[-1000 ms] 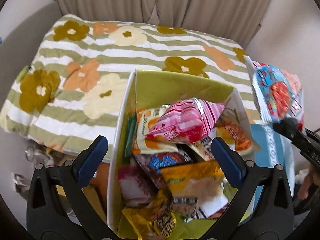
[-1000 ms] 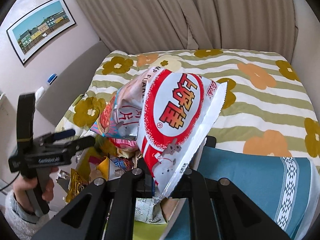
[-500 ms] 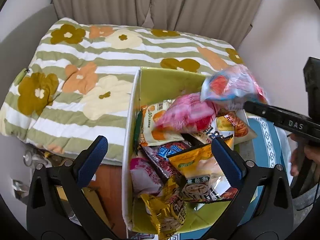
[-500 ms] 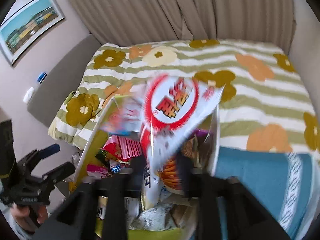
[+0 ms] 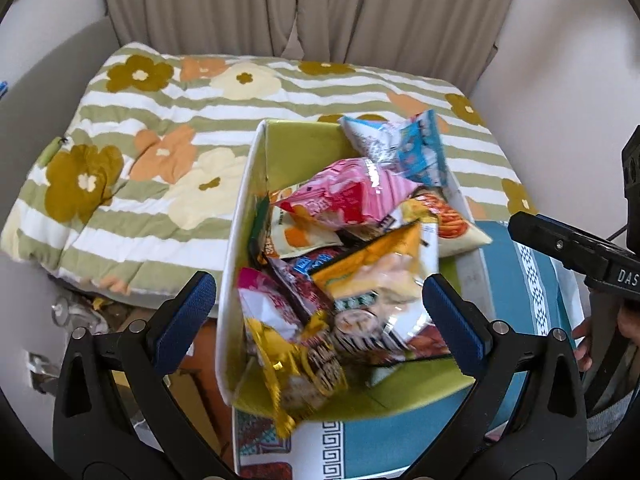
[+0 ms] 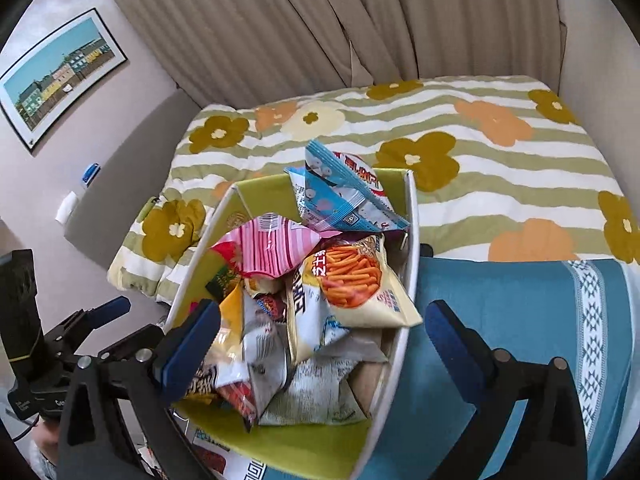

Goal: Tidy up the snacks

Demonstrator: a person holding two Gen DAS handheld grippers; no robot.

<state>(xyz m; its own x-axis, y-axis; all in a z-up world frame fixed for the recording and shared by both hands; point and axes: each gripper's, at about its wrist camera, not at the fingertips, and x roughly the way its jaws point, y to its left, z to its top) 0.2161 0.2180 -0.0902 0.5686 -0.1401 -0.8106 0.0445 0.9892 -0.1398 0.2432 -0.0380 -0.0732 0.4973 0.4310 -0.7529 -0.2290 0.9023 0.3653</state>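
Snacks filled the green-lined box, which sat on a blue patterned cloth just beside a bed with a flowered quilt. The blue-and-white packet lay on top at the far end of the heap, tilted against the box's back wall, above a pink striped bag and a bag printed with orange sticks.

These packets looked light, puffed with air and slick-skinned, so they would likely slide and crumple; their contents were probably brittle. A pinch on a crimped end seam or a corner seemed the safest hold, rather than squeezing the belly.

The right gripper hung over the near end of the box, angled downward, its jaws opening wide with nothing pressed between its blue fingers; the packets lay below them, not gripped. The left gripper also pointed down at the box from its near left side, fingers spread apart and empty. In the left wrist view the right tool's black body reached in from the right edge, held by a hand.
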